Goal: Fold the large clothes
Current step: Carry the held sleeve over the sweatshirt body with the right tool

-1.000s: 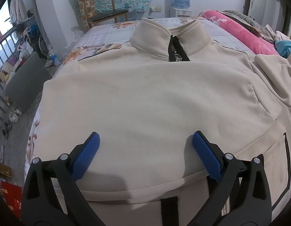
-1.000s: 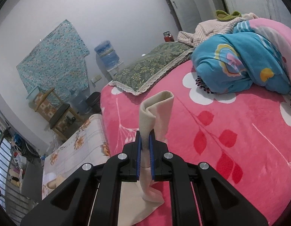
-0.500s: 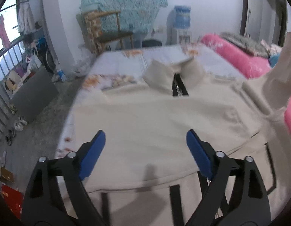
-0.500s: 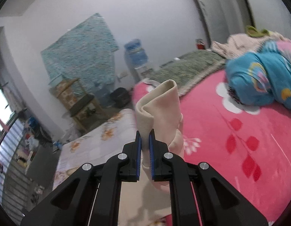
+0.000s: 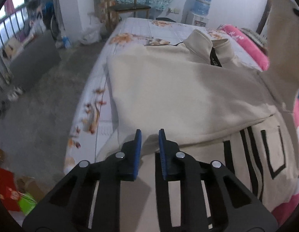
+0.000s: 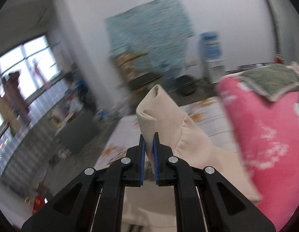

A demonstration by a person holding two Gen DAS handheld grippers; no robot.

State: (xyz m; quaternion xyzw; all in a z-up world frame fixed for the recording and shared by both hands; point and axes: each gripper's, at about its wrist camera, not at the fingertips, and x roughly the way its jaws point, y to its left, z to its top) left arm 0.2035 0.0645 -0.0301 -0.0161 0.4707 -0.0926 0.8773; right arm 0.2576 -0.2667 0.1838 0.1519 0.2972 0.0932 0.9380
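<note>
A large beige zip-neck sweatshirt [image 5: 178, 89] lies spread on the bed, its left side folded over, black stripes near the hem at the lower right. My left gripper [image 5: 149, 133] hovers at the folded edge, its jaws nearly closed with a narrow gap and nothing between them. My right gripper [image 6: 148, 137] is shut on the beige sleeve [image 6: 159, 112] and holds it raised above the bed. The raised sleeve also shows in the left wrist view [image 5: 283, 44] at the right.
The bed [image 5: 134, 29] has a floral sheet. A pink blanket [image 6: 265, 145] lies along its right side, with a green pillow [image 6: 271, 79] behind. A wooden chair [image 5: 120, 3] and a water dispenser [image 5: 201, 5] stand by the far wall. Bare floor [image 5: 33, 106] lies left of the bed.
My left gripper's jaws have closed from wide open to nearly shut and it moved left, towards the folded edge. My right gripper has swung left with the sleeve, away from the pink blanket.
</note>
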